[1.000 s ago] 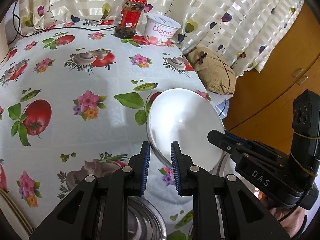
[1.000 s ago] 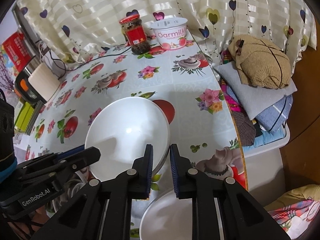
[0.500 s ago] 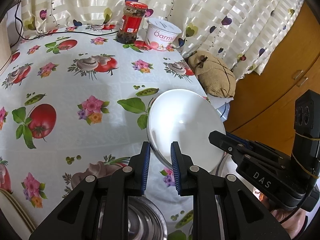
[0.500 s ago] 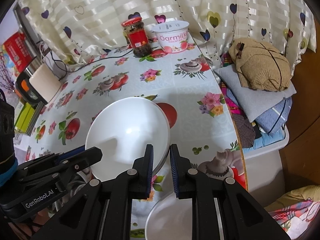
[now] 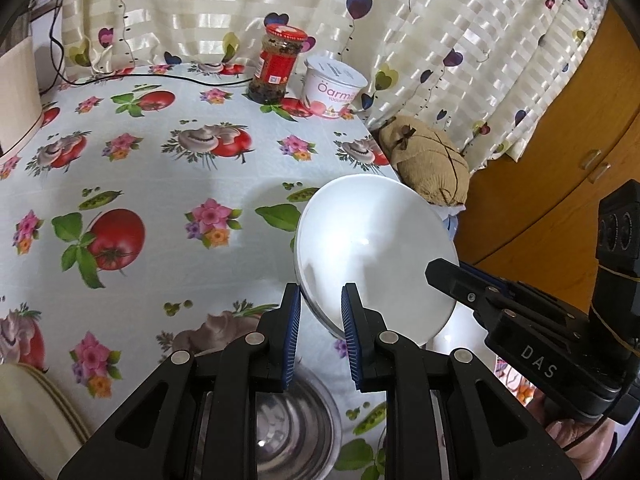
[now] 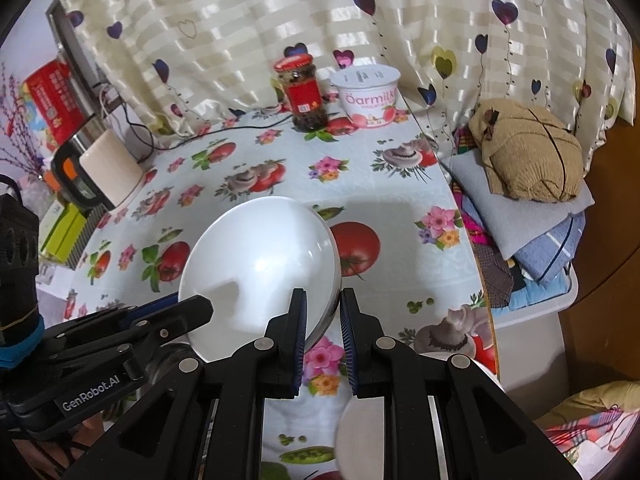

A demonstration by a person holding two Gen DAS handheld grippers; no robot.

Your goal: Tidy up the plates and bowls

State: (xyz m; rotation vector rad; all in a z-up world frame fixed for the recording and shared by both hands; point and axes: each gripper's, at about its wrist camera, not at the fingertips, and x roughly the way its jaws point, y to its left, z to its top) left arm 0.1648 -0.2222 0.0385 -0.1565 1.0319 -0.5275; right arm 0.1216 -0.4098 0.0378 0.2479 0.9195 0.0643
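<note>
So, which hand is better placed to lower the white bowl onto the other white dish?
Probably the right. The right gripper has its jaws on the rim of the white bowl, and the white dish lies just below it. The left gripper also holds the rim, but sits over the metal bowl.

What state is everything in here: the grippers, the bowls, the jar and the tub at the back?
Left gripper: shut on the white bowl's rim.
Right gripper: shut on the opposite rim.
Round white ceramic bowl: held tilted above the table.
Steel bowl: upright, empty.
Red-lidded glass jar: closed, upright.
White yogurt tub: lidded, upright.
</note>
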